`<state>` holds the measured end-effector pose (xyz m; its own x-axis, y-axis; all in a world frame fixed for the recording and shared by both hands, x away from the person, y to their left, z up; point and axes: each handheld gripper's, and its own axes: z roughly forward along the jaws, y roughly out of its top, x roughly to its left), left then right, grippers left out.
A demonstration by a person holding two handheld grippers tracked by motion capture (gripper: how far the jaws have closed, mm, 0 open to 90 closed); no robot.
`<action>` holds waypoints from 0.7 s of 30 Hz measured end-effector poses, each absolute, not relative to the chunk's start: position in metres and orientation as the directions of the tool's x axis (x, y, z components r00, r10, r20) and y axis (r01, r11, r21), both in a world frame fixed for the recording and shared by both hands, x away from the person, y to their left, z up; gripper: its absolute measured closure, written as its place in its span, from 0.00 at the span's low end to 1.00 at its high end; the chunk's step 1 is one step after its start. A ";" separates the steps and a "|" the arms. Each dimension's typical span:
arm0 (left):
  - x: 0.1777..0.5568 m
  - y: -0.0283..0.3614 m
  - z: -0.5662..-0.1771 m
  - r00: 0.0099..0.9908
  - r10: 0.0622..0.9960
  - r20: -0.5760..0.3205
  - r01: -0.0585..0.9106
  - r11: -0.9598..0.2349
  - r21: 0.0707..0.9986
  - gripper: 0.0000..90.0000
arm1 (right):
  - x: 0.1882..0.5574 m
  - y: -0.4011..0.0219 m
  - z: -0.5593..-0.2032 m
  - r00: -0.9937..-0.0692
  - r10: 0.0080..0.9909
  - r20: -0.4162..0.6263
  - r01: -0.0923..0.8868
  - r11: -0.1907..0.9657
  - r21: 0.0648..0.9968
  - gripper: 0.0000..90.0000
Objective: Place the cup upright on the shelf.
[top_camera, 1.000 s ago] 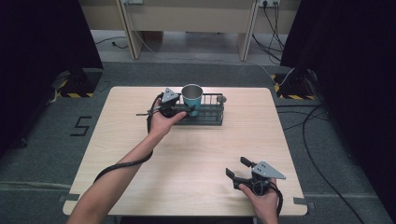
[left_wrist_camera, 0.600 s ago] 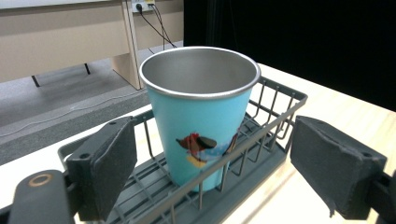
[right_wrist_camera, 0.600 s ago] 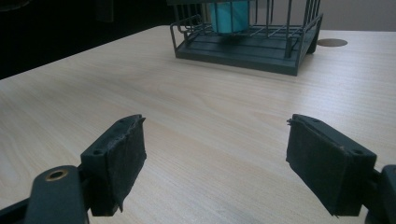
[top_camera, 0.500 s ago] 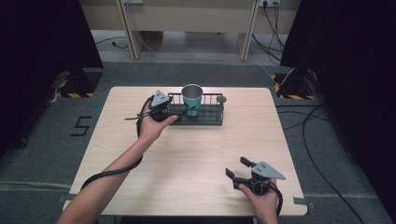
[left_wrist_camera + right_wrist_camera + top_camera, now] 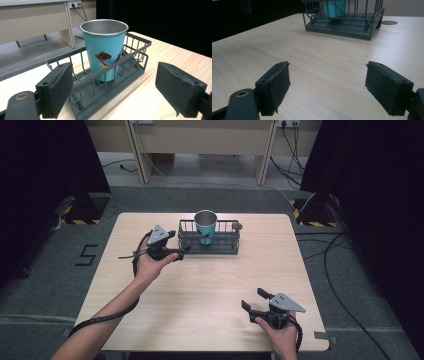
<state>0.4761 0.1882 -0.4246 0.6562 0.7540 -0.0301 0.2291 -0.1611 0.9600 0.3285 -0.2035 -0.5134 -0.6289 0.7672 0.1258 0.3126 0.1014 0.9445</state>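
Pale wooden table [image 5: 200, 285] on grey carpet, dark curtains on both sides, and I'm watching a teal cup [image 5: 205, 226] standing upright inside the wire basket [image 5: 220, 242] at the far edge. I'm holding the left gripper [image 5: 181, 253] just beside the basket's left end, jaws gaping wide with nothing between them, the cup sitting straight ahead of them in the left gripper view. I'm resting the right gripper [image 5: 254, 300] near the front edge, well apart from the basket, jaws also spread and empty
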 end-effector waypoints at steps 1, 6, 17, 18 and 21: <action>0.473 0.190 -0.425 0.658 0.752 -0.030 0.227 -0.161 0.960 0.16 | 0.328 -0.203 -0.513 -0.628 0.767 0.127 0.313 0.101 0.944 0.23; 0.454 0.203 -0.429 0.664 0.747 -0.029 0.225 -0.162 0.961 0.16 | 0.328 -0.204 -0.513 -0.627 0.768 0.128 0.312 0.098 0.945 0.23; 0.406 0.243 -0.453 0.660 0.751 -0.033 0.236 -0.165 0.958 0.16 | 0.328 -0.203 -0.513 -0.628 0.769 0.122 0.312 0.104 0.944 0.23; 0.402 0.247 -0.455 0.658 0.752 -0.034 0.238 -0.165 0.957 0.16 | 0.328 -0.203 -0.513 -0.629 0.768 0.121 0.312 0.107 0.944 0.23; 0.388 0.255 -0.463 0.654 0.756 -0.040 0.246 -0.163 0.955 0.16 | 0.328 -0.202 -0.513 -0.629 0.768 0.124 0.315 0.105 0.943 0.23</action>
<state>0.3883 0.2549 -0.4627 0.6536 0.7558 -0.0399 0.2464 -0.1627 0.9554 0.3284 -0.2024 -0.5134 -0.6288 0.7675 0.1244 0.3152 0.1053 0.9432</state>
